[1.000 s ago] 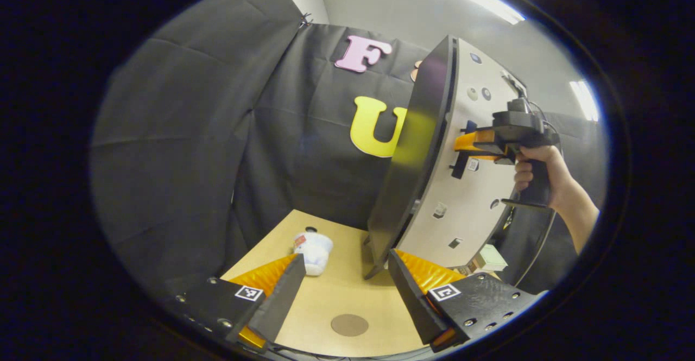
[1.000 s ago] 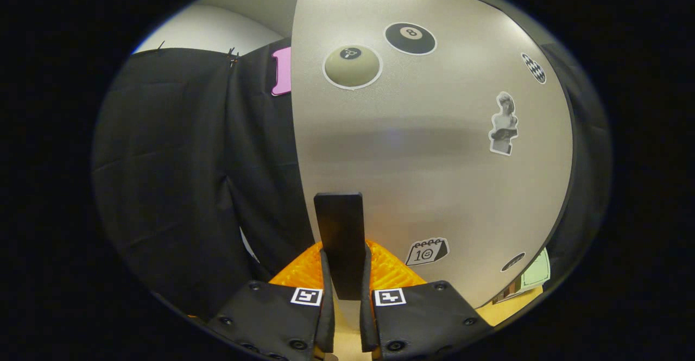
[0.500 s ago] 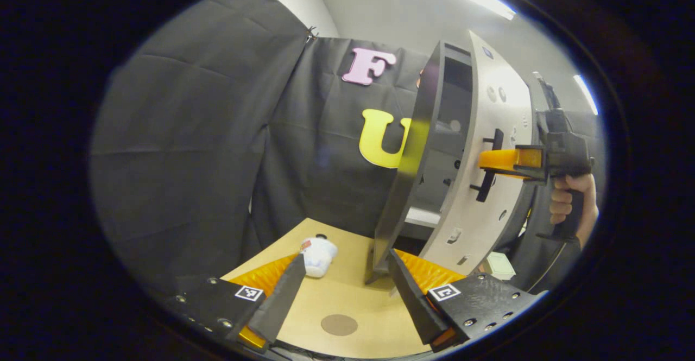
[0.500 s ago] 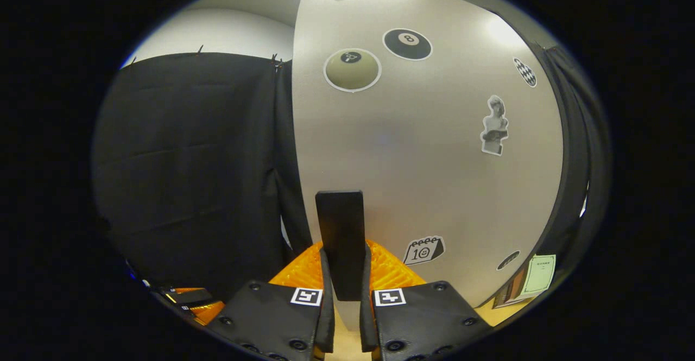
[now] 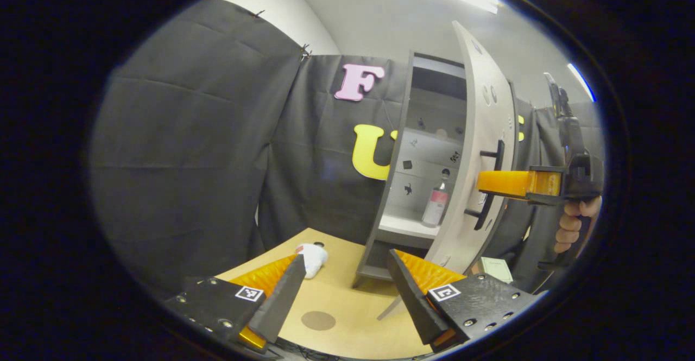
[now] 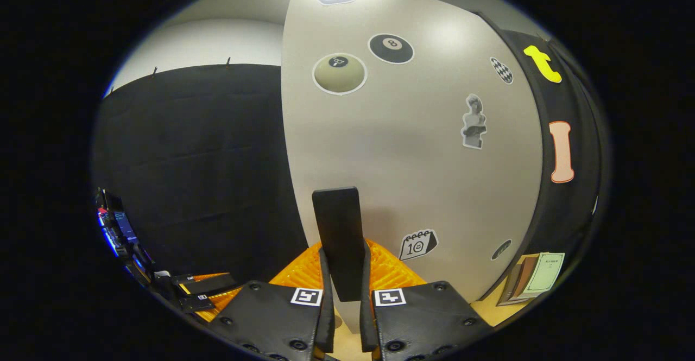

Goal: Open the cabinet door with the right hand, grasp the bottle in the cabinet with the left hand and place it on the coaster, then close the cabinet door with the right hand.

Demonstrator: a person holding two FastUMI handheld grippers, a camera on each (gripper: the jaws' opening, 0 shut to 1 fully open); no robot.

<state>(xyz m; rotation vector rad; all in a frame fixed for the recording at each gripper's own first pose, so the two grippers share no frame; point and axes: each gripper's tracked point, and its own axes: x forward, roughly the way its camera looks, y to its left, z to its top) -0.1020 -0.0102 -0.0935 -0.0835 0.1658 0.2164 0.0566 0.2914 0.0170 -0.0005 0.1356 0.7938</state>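
Two grippers are in play, and yours on the right (image 6: 343,296) is pinched tight on the black door handle (image 6: 337,241), both fingers pressing its sides. In the left gripper view you can see that same gripper (image 5: 488,182) held level, its fingers reaching from the right to the handle (image 5: 488,184), with your right hand (image 5: 575,225) wrapped around the grip below it, wrist low. The cabinet door (image 5: 472,154) stands swung well out from the cabinet (image 5: 396,187), edge-on toward the left camera, so the opening faces you.

Your left gripper (image 5: 345,296) hangs over the wooden table (image 5: 347,312) with its fingers spread wide and nothing between them. The bottle (image 5: 436,203) stands upright on the cabinet's pale shelf (image 5: 404,224), close to the door side of the opening and just behind the door's free edge. To the left of the bottle the shelf is bare up to the cabinet's dark side panel.

On the table the round brown coaster (image 5: 318,320) lies between your left fingers, near the front edge, with bare wood all around it. A small white plush toy (image 5: 312,255) sits farther back on the left, well apart from the coaster. Some thin booklets (image 6: 535,277) lie on the table beyond the door's lower corner.
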